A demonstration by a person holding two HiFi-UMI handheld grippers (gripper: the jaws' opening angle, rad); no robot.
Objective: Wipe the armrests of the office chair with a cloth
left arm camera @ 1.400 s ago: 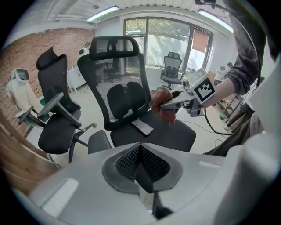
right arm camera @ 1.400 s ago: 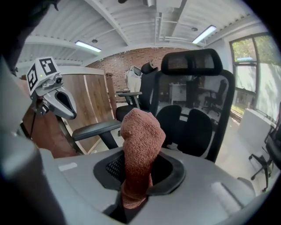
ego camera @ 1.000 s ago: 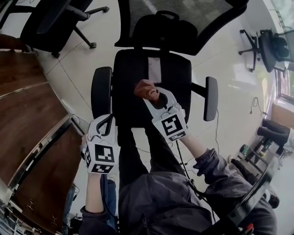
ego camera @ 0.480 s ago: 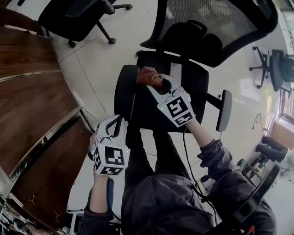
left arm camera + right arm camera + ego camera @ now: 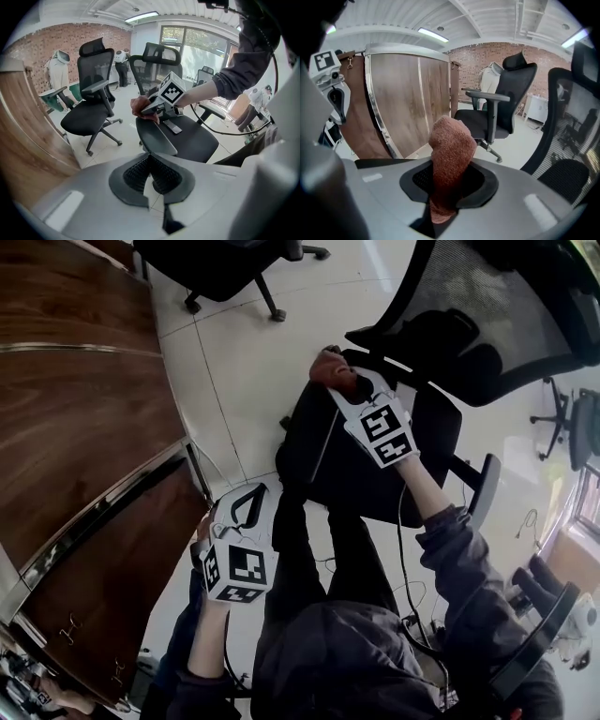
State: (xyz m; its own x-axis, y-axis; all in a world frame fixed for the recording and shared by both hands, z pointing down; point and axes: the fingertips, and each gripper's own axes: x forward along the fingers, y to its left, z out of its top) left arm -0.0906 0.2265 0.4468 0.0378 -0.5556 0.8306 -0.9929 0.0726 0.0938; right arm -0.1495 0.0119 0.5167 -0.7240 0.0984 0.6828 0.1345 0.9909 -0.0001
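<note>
A black mesh office chair stands ahead of me. My right gripper is shut on a reddish-brown cloth and holds it against the far end of the chair's left armrest. In the right gripper view the cloth sticks up between the jaws. The left gripper view shows the cloth resting on that armrest. My left gripper hangs low beside the chair's near side, shut with nothing in it. The other armrest is at the right.
A wooden cabinet with a metal edge runs along the left. Another black office chair stands beyond it on the tiled floor. A flat dark object lies on the seat. A cable trails from the right gripper.
My right gripper has carried the cloth from over the seat leftward to the far end of the left armrest. The head view has swung left. The left gripper stayed low and shut.
</note>
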